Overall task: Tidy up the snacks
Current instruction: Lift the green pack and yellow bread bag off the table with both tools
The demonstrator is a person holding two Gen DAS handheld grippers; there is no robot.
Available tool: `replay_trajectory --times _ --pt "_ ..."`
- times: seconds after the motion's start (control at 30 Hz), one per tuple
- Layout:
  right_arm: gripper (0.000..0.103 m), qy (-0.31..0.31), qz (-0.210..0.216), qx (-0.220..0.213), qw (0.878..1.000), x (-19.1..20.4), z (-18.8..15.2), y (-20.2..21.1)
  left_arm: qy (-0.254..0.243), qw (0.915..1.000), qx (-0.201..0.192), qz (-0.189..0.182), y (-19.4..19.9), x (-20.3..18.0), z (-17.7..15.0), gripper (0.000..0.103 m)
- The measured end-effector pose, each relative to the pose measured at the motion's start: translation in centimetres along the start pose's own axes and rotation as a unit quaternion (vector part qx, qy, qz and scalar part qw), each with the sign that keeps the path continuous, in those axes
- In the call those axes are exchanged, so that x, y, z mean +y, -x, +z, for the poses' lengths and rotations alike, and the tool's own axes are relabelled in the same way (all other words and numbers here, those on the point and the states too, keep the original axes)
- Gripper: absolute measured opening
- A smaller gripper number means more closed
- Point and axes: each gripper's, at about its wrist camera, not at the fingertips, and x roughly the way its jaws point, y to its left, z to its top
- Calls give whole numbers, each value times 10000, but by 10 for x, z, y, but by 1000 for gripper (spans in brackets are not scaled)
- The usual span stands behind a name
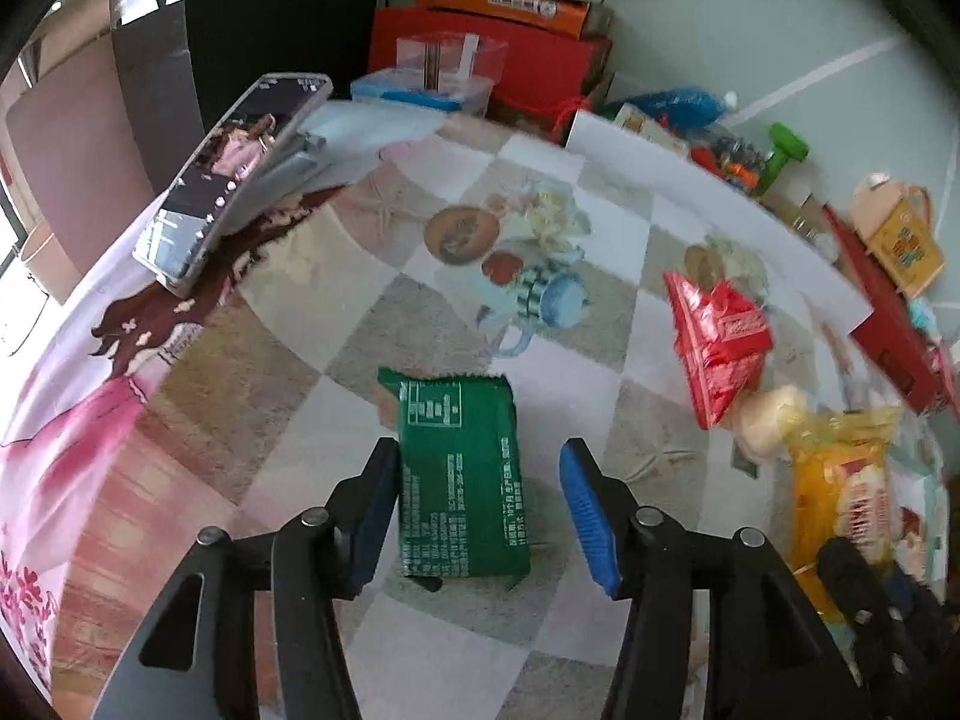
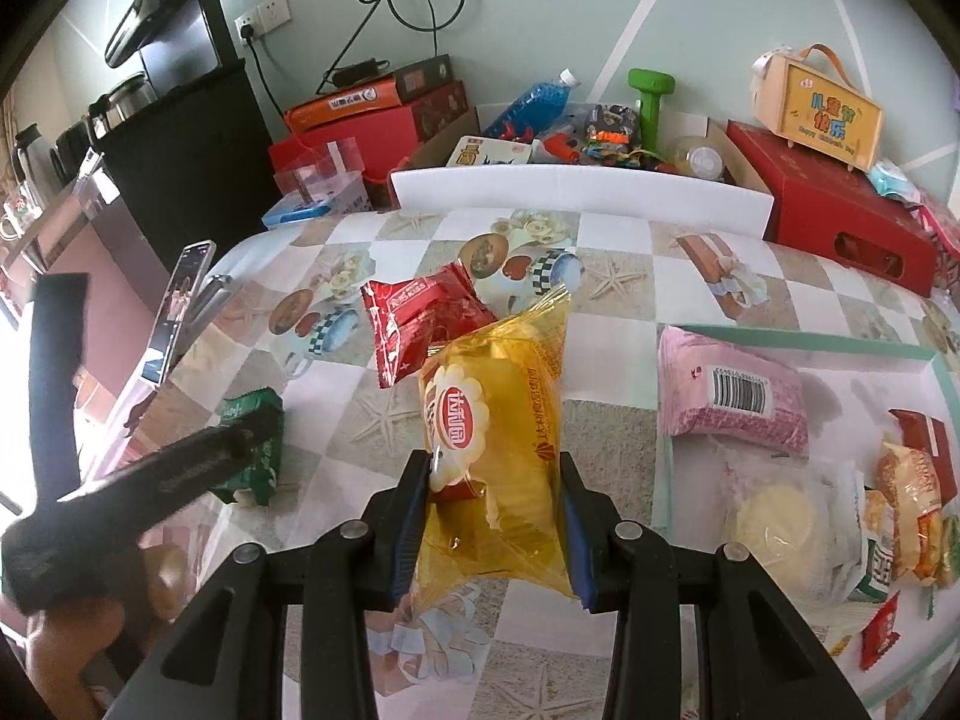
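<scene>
Snacks lie spread over a table (image 2: pixel 600 420) covered in a checked cloth printed with cups, bowls and starfish. Behind its far edge stands a white board (image 2: pixel 576 195), with red boxes (image 2: pixel 840 222), a green dumbbell (image 2: pixel 651 102) and a blue bottle (image 2: pixel 534 102) beyond it. At the table's left side a phone (image 1: pixel 228 180) leans propped, its screen lit.

On the table's right part sits a pale tray (image 2: pixel 924 354) holding a pink packet (image 2: pixel 729 393) with a barcode, a clear-wrapped pale round cake (image 2: pixel 786 534) and a few small orange and red packets at the far right edge.

The right gripper (image 2: pixel 495 516) is clamped on a yellow cake packet (image 2: pixel 498 420): both blue pads press into the wrapper's sides and the packet stands up from the jaws, tilted a little to the right, in front of a red packet (image 2: pixel 420 318) that lies flat on the cloth further back.

The left gripper (image 1: pixel 480 510) points down at a green packet (image 1: pixel 462 480) lying flat on the cloth, printed back up. Its jaws stand apart with the packet between them: the left pad is right against the packet's left edge, while the right pad (image 1: pixel 588 516) is clear of it with cloth showing in the gap, so nothing is gripped. In the right wrist view the same green packet shows at the left, partly hidden behind the left gripper's black finger, with the person's hand (image 2: pixel 66 642) low in the corner
</scene>
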Motion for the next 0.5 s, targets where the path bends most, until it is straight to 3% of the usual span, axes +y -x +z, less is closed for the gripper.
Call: replay_trajectory --times 0.1,0.37,0.5 --pt "42 -20 -14 23 10000 -2 0 -1 -29 9998 114 155 -10 -2 -2 56" --pt "42 -34 -35 94 9999 -1 -1 -6 -48 9984 -33 570 -13 -1 -2 56" --pt "42 -48 -47 150 9999 -1 -2 -9 -38 9982 -59 600 -13 -3 -1 54"
